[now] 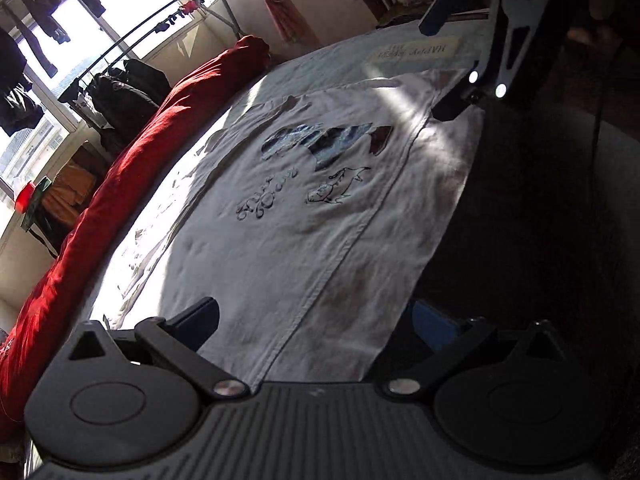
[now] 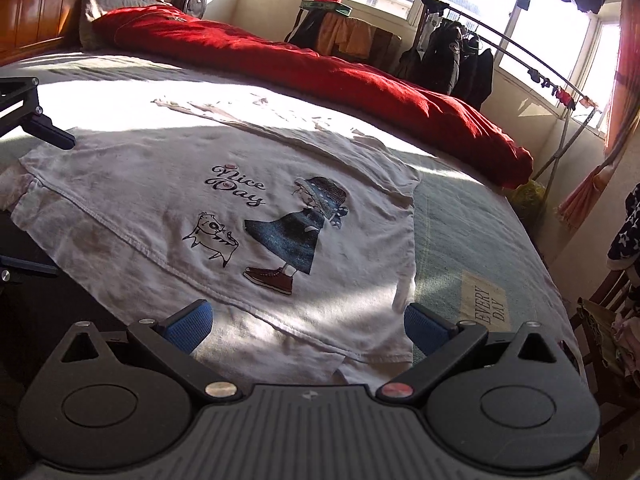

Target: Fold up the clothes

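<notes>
I hold both claws released over the hem of the white T-shirt (image 2: 256, 184): left gripper (image 1: 316, 320), right gripper (image 2: 308, 320). I'd pinch corners evenly, fold square.

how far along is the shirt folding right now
Done: the white t-shirt lies spread flat, print up, on the bed, with its bottom edge at the near side. In hand: nothing yet; the left tongs and right tongs are both open at the two ends of the hem, gripping no cloth. Left: every fold, since neither the sleeves nor the body have been turned in.
</notes>
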`<action>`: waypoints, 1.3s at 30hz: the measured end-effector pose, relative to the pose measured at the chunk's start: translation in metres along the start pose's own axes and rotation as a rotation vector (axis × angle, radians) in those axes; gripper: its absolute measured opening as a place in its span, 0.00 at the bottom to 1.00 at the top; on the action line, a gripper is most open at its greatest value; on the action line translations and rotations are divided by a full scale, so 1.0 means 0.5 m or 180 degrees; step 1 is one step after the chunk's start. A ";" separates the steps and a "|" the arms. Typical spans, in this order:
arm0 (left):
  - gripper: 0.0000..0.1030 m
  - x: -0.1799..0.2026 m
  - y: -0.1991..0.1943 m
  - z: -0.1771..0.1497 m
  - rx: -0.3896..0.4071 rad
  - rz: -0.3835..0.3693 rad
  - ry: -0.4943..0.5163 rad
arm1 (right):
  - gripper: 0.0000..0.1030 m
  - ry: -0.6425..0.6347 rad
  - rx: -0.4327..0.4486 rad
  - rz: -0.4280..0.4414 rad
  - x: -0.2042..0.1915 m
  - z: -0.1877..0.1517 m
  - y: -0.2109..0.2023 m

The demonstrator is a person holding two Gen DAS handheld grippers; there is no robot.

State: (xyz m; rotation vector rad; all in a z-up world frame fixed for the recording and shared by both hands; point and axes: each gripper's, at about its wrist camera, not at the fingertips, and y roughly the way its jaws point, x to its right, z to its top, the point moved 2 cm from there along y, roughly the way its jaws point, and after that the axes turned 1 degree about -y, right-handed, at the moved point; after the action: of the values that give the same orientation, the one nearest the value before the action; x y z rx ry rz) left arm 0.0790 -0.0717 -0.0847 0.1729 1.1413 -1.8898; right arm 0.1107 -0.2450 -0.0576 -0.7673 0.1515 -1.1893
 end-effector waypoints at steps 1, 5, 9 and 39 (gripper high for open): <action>0.99 0.007 0.007 0.001 -0.0008 -0.0001 0.0036 | 1.00 0.0027 0.0014 0.0036 -0.004 0.000 -0.003; 0.99 0.021 0.025 0.006 0.0034 0.0330 0.0281 | 1.00 0.0085 0.0018 0.0066 -0.014 -0.004 -0.017; 0.99 -0.001 0.016 0.019 0.0083 0.0332 0.0209 | 1.00 0.0146 0.0053 0.0047 -0.013 -0.018 -0.042; 0.99 -0.019 0.055 0.011 0.0106 0.0367 0.0105 | 1.00 -0.0900 0.0584 -0.0288 -0.165 0.047 0.039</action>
State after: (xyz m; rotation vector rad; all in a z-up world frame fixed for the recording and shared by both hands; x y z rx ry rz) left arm 0.1069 -0.0750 -0.0943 0.2834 1.0990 -1.8106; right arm 0.1047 -0.1590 -0.0749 -0.7773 -0.2257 -1.1490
